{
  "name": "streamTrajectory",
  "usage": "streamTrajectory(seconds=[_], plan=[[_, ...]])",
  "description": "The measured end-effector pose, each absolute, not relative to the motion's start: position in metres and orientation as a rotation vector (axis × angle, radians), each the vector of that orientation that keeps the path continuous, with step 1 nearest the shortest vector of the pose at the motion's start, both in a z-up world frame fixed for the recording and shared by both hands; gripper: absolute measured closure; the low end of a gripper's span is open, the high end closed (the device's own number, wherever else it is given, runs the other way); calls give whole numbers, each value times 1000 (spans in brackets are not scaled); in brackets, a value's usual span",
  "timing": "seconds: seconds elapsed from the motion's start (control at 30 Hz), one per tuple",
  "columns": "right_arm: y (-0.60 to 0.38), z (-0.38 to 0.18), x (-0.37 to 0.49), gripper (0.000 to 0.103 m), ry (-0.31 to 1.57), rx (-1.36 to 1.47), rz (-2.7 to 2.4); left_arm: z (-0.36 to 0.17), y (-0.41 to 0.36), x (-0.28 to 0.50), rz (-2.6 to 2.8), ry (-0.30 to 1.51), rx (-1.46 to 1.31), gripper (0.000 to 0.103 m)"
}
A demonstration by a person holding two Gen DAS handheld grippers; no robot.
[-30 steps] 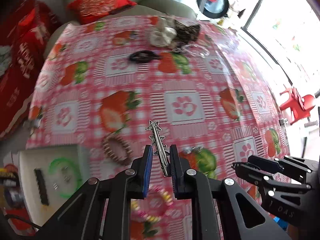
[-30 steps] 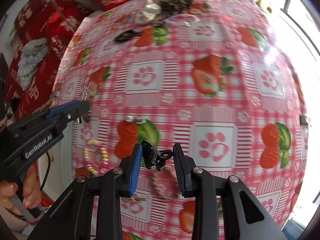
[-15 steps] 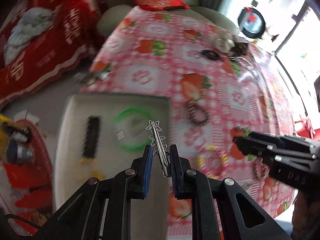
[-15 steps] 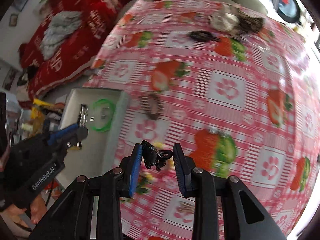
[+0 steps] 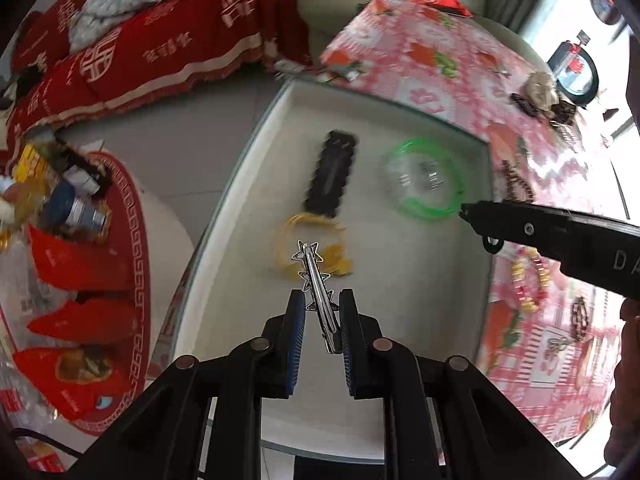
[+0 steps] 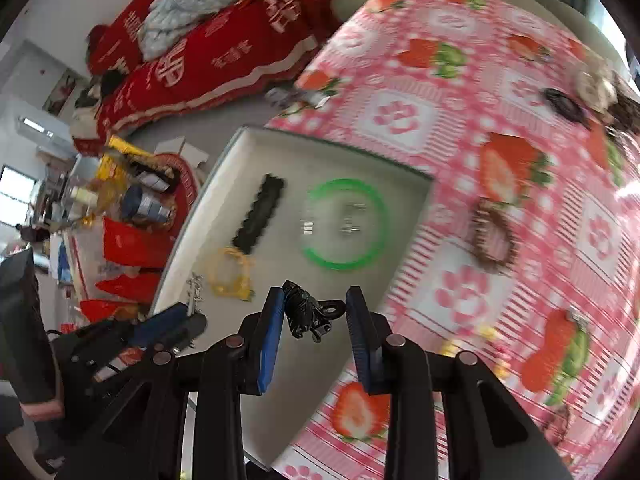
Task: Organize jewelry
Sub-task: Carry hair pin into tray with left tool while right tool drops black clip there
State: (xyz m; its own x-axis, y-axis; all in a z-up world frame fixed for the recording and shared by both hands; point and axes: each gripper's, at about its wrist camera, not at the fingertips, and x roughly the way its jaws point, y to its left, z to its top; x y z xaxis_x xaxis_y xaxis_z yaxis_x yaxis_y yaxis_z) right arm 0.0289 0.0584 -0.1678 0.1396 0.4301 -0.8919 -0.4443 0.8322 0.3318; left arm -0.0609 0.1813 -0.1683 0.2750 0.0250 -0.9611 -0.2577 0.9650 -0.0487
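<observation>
motion blurs the tray point(image 5: 256, 184); right tool point(image 5: 472, 216) cut off

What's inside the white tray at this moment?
The white tray holds a black hair clip, a green bangle ringing small silver pieces, and a yellow band. The grippers cover its near end.

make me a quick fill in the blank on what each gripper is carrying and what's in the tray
1. The left gripper holds a silver hair clip edged with small ____ shapes.
2. The right gripper holds a small ____ claw clip.
3. In the white tray, the ring-shaped bangle is ____.
4. Beside the black comb clip lies a ____ bracelet.

Missing words: star; black; green; yellow
</observation>
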Motion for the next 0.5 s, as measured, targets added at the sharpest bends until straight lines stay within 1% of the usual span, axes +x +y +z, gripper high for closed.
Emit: streamTrajectory(seconds=[0.23, 0.5], plan=[[107, -187, 33, 69, 1298, -75, 676, -190, 201, -63, 236, 1292, -235, 79], [127, -207, 44, 69, 1321, -100, 662, -201, 203, -58, 244, 1285, -214, 79]])
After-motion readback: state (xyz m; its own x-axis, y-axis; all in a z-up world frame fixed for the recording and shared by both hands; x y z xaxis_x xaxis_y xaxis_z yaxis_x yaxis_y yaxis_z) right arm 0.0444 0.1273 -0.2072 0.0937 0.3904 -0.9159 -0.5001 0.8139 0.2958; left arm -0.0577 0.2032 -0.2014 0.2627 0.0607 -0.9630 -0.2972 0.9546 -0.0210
